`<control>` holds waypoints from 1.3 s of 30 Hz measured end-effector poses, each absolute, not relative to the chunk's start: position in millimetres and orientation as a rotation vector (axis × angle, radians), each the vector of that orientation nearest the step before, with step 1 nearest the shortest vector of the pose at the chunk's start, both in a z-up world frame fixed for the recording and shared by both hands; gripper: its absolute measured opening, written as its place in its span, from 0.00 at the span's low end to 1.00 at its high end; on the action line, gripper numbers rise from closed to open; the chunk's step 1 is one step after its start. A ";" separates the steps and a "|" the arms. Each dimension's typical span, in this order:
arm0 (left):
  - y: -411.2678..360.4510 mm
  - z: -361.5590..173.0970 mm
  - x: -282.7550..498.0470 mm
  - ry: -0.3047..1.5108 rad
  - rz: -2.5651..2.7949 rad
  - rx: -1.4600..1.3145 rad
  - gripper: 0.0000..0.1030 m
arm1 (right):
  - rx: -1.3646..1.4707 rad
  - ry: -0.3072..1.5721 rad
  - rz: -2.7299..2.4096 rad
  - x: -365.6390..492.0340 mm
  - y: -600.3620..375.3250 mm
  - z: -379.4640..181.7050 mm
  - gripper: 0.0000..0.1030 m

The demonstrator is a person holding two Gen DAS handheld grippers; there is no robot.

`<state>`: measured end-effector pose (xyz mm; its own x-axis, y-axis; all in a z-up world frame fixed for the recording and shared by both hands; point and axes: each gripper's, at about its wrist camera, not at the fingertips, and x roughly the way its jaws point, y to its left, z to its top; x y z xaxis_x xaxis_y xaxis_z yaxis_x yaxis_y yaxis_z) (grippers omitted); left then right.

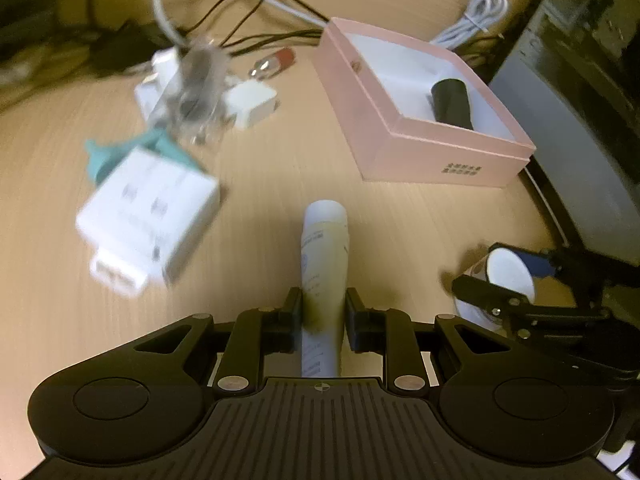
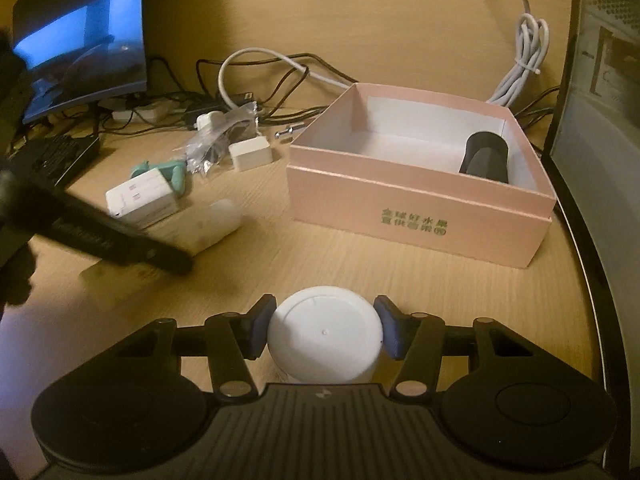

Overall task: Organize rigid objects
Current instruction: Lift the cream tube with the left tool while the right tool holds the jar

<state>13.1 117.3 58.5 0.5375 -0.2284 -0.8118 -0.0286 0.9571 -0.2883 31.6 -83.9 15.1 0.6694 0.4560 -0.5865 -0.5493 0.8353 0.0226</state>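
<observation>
My left gripper [image 1: 324, 300] is shut on a cream-white tube [image 1: 325, 240] that points away from me, just above the wooden desk [image 1: 260, 184]. The right wrist view shows that tube [image 2: 216, 222] at the left beside a blurred black finger of the left gripper [image 2: 172, 256]. A white round jar [image 2: 324, 338] sits between the blue pads of my right gripper [image 2: 325, 306], and both pads touch its sides. The left wrist view has that jar [image 1: 510, 276] and the right gripper [image 1: 480, 266] at the right edge. An open pink box [image 2: 416, 216] holds a black cylinder [image 2: 486, 156].
A white power adapter [image 1: 148, 216] lies on a teal object [image 1: 104, 156], with a clear plastic bag [image 1: 192, 88], a small white plug cube [image 1: 252, 104] and a red-and-metal stick [image 1: 276, 62] nearby. Cables [image 2: 256, 64] run behind. A monitor [image 2: 84, 40] stands left, a dark case [image 2: 600, 120] right.
</observation>
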 end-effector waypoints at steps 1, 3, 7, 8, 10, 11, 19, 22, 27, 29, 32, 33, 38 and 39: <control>116.5 58.0 11.2 0.997 -0.114 -0.297 0.25 | -0.159 0.619 0.573 29.2 -85.3 15.0 0.52; 111.3 57.5 8.2 0.984 -0.094 -0.297 0.25 | -0.160 0.622 0.575 24.6 -87.7 14.4 0.52; 102.6 56.7 9.3 0.974 -0.092 -0.264 0.25 | -0.187 0.616 0.556 20.9 -87.4 14.0 0.52; 101.2 56.8 10.5 0.975 -0.090 -0.258 0.25 | -0.186 0.611 0.552 21.1 -87.2 14.1 0.52; 101.1 57.2 11.7 0.979 -0.086 -0.260 0.25 | -0.187 0.609 0.545 22.8 -85.2 14.4 0.53; 100.7 57.3 12.9 0.981 -0.086 -0.260 0.26 | -0.193 0.609 0.543 24.0 -83.5 14.3 0.53; 104.0 54.3 12.3 0.949 -0.107 -0.287 0.24 | -0.184 0.630 0.516 24.5 -84.6 13.6 0.52; 102.8 52.4 6.3 0.919 -0.131 -0.302 0.24 | -0.183 0.630 0.511 17.3 -88.8 16.1 0.52; 97.0 55.8 -5.4 0.881 -0.186 -0.272 0.23 | -0.183 0.600 0.512 1.9 -97.5 28.3 0.52; 95.4 59.3 -9.3 0.870 -0.205 -0.263 0.23 | -0.187 0.591 0.504 -2.8 -100.1 32.5 0.52; 91.8 63.3 -14.1 0.857 -0.232 -0.245 0.23 | -0.192 0.582 0.497 -8.5 -102.4 37.0 0.52; 90.8 63.9 -15.7 0.853 -0.238 -0.239 0.23 | -0.197 0.579 0.494 -10.4 -103.0 37.9 0.52; 87.2 62.7 -19.9 0.850 -0.269 -0.227 0.23 | -0.203 0.594 0.495 -14.2 -104.8 37.9 0.52; 86.7 63.1 -20.0 0.848 -0.274 -0.226 0.23 | -0.203 0.599 0.495 -14.0 -104.5 36.9 0.52</control>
<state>-20.0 86.7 63.1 0.6304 -0.3264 -0.7043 0.1478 0.9412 -0.3039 -14.0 -104.5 36.9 0.7140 0.3860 -0.5842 -0.5011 0.8644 -0.0412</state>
